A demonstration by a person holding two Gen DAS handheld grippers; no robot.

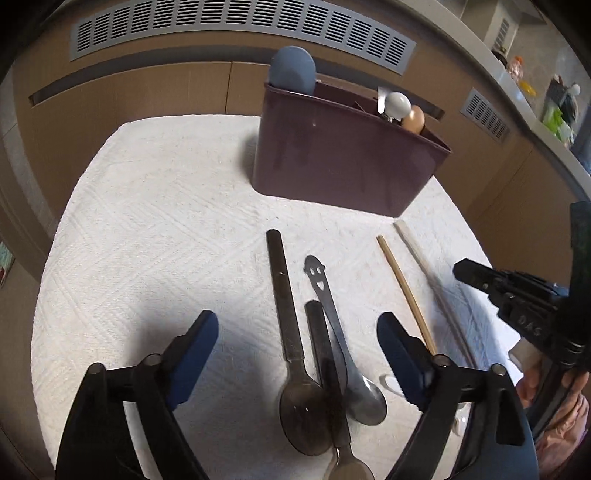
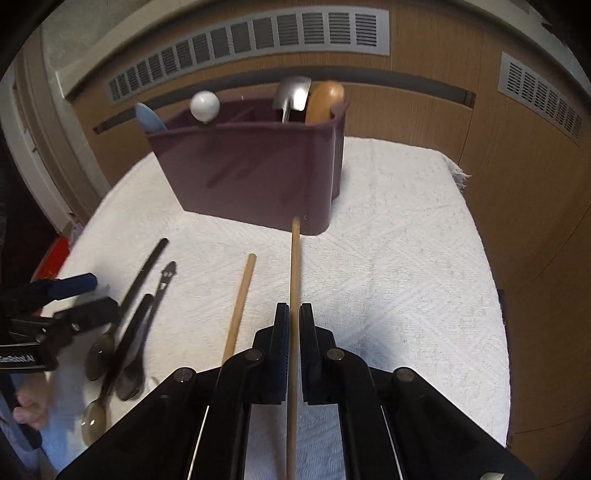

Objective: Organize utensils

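A dark purple utensil caddy (image 1: 347,166) (image 2: 255,173) stands at the back of a white towel (image 1: 147,221) (image 2: 406,258), with several utensils upright in it. Three spoons (image 1: 303,369) (image 2: 122,350) lie on the towel. My left gripper (image 1: 297,336) is open just above them, its fingers on either side of the handles. My right gripper (image 2: 294,314) is shut on a wooden chopstick (image 2: 294,266) (image 1: 424,266) that points at the caddy. A second chopstick (image 2: 240,302) (image 1: 402,288) lies on the towel to its left.
Wooden cabinet fronts (image 2: 498,147) with grey vent grilles (image 1: 240,26) surround the towel-covered table. A counter with assorted items (image 1: 554,107) runs at the far right in the left wrist view. The right gripper's body (image 1: 517,295) shows at the right edge there.
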